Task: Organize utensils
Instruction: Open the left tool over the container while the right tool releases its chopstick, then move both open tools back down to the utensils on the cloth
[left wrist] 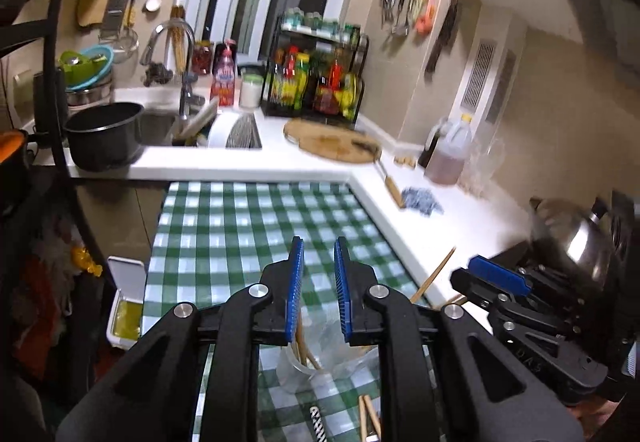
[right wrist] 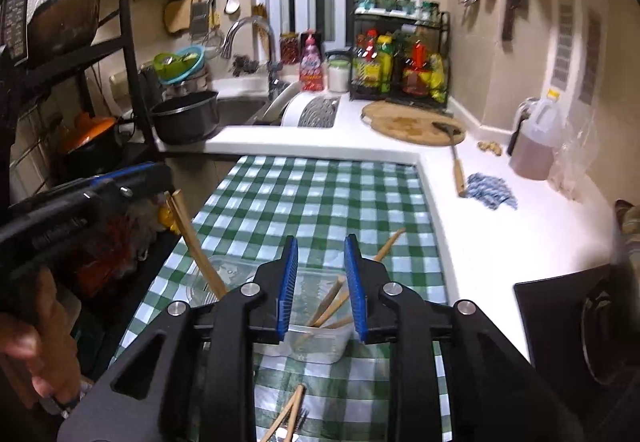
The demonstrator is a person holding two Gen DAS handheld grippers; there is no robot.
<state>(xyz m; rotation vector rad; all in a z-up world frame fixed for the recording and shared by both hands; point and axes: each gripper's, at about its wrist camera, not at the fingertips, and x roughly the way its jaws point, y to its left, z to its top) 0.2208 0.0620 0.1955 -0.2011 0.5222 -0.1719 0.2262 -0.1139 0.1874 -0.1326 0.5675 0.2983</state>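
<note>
A clear plastic container [right wrist: 320, 346] sits on the green checked tablecloth [right wrist: 320, 193] with several wooden chopsticks [right wrist: 332, 302] leaning in it; it also shows in the left wrist view [left wrist: 304, 366]. My right gripper [right wrist: 322, 242] hovers above it, open and empty. My left gripper [left wrist: 318, 242] is open with nothing between its pads; in the right wrist view [right wrist: 120, 181] it is at the left, near the tip of a wooden chopstick [right wrist: 192, 238]. More chopsticks [right wrist: 286, 418] and a fork lie on the cloth under my right gripper.
A white counter [right wrist: 500, 242] wraps around the cloth. On it are a round wooden board [right wrist: 412, 121], a wooden-handled spatula [right wrist: 456, 161], a blue cloth [right wrist: 490, 189], an oil jug [right wrist: 536, 145], a bottle rack [right wrist: 400, 69], a black pot [right wrist: 186, 117] and the sink.
</note>
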